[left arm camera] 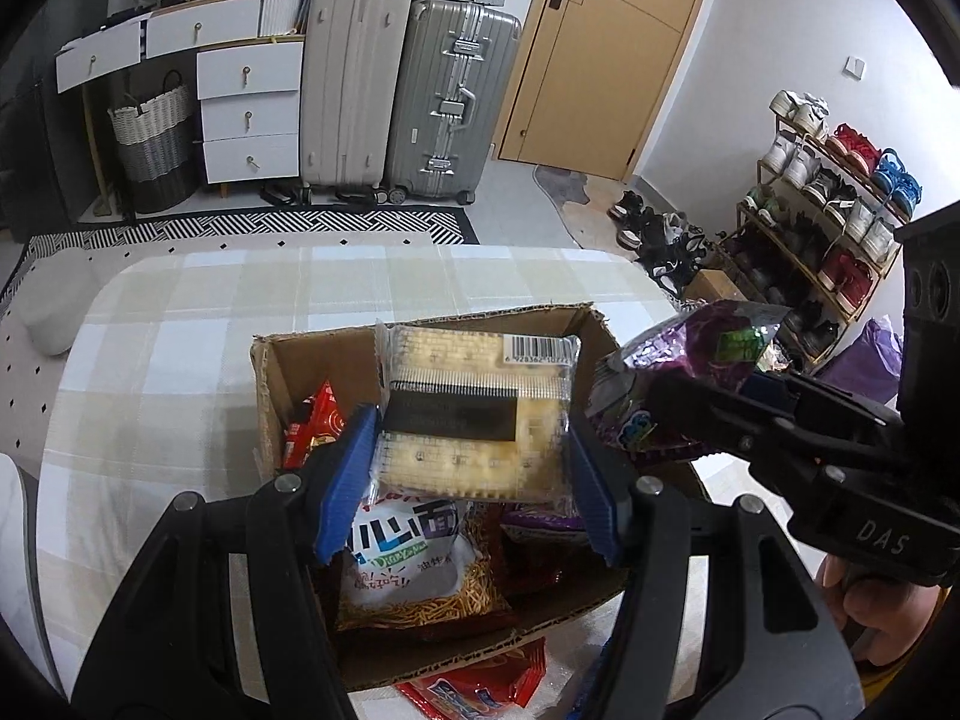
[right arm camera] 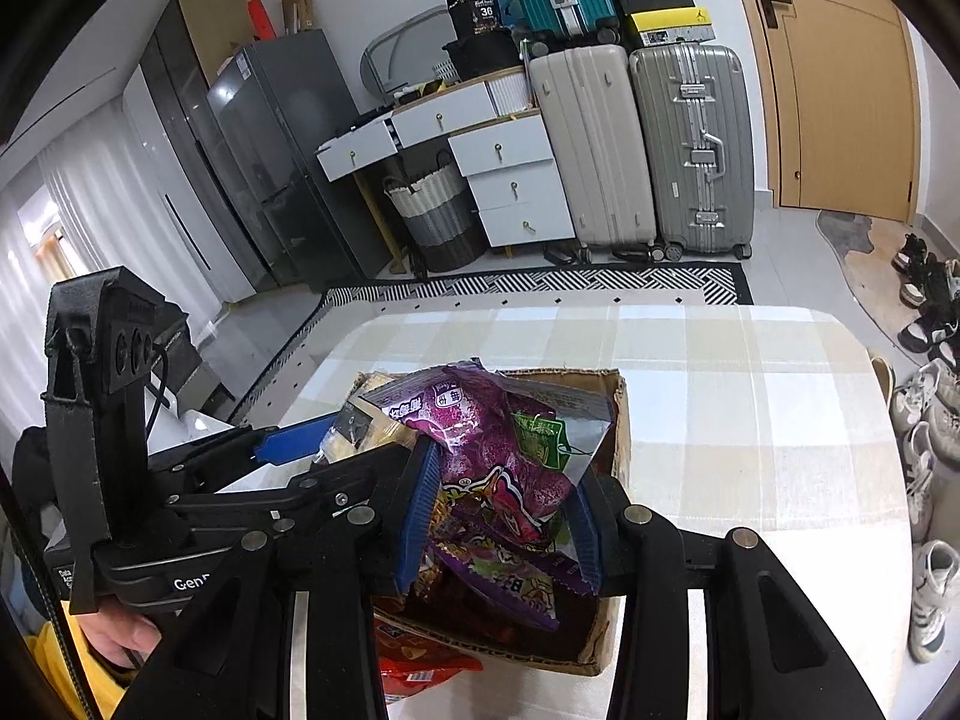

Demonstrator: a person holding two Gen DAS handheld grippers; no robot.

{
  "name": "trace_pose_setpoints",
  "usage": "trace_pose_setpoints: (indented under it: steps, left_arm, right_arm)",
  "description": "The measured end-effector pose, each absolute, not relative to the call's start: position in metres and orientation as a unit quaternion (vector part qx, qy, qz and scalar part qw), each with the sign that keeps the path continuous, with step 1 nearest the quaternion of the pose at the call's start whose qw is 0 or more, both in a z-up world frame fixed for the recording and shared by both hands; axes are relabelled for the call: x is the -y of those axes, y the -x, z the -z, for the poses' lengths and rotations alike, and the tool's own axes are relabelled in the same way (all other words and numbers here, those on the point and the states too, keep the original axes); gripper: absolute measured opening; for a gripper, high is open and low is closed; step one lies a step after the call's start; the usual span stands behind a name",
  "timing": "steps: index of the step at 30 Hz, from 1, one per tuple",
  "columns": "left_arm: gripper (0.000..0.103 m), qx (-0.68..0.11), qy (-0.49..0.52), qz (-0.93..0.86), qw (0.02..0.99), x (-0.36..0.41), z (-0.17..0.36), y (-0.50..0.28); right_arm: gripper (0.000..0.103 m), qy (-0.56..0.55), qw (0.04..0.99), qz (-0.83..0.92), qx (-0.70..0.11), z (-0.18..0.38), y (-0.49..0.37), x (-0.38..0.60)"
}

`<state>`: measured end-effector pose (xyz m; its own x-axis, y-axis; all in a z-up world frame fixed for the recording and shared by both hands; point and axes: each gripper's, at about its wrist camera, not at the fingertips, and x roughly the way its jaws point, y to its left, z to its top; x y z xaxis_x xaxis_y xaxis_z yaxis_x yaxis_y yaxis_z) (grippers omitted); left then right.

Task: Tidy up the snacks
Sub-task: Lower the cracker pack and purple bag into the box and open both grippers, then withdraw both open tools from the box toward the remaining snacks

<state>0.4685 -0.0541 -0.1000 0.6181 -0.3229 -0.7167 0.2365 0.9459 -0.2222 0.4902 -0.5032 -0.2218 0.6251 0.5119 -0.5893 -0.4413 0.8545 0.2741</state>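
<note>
blue-padded left gripper (left arm camera: 471, 474) fills the foreground, jaws clamped on a clear pack of crackers (left arm camera: 474, 414) held over the cardboard box (left arm camera: 270, 372); that box sits on the checked tablecloth (left arm camera: 180, 324) with a noodle snack bag (left arm camera: 408, 564) inside; right gripper (right arm camera: 501, 516) is closed narrow on a purple snack bag (right arm camera: 492, 450) above the same box; a red packet (left arm camera: 480, 687) lies just beside the box

Both views are evenly and fairly brightly lit by soft daylight, which in the right wrist view is admitted through a curtained window (right arm camera: 51, 228) at nine o'clock. Straight lines are bowed by strong fisheye distortion and black vignetting is seen at every corner. Slight blur is noted on the cracker packet (left arm camera: 480, 414), and shadows are faint.
</note>
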Motion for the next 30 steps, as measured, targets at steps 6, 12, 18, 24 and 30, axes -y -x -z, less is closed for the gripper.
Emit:
trace_pose_setpoints:
  steps: [6,12,18,24,30]
  left_arm:
    - [0.059,-0.411,0.054,0.158,0.896,0.058,0.108,-0.475]
    - [0.059,-0.408,0.055,0.153,0.898,0.058,0.113,-0.476]
    - [0.059,-0.398,0.061,0.148,0.903,0.049,0.108,-0.473]
    - [0.060,-0.396,0.063,0.140,0.905,0.039,0.103,-0.465]
    - [0.061,-0.392,0.061,0.137,0.908,0.033,0.095,-0.448]
  right_arm:
    - [0.041,-0.045,0.897,-0.265,-0.351,0.224,-0.492,0.498]
    - [0.041,-0.043,0.894,-0.263,-0.360,0.228,-0.496,0.495]
    - [0.041,-0.042,0.890,-0.262,-0.370,0.230,-0.502,0.491]
    - [0.041,-0.038,0.889,-0.260,-0.374,0.232,-0.504,0.488]
    - [0.046,-0.038,0.893,-0.253,-0.370,0.232,-0.503,0.487]
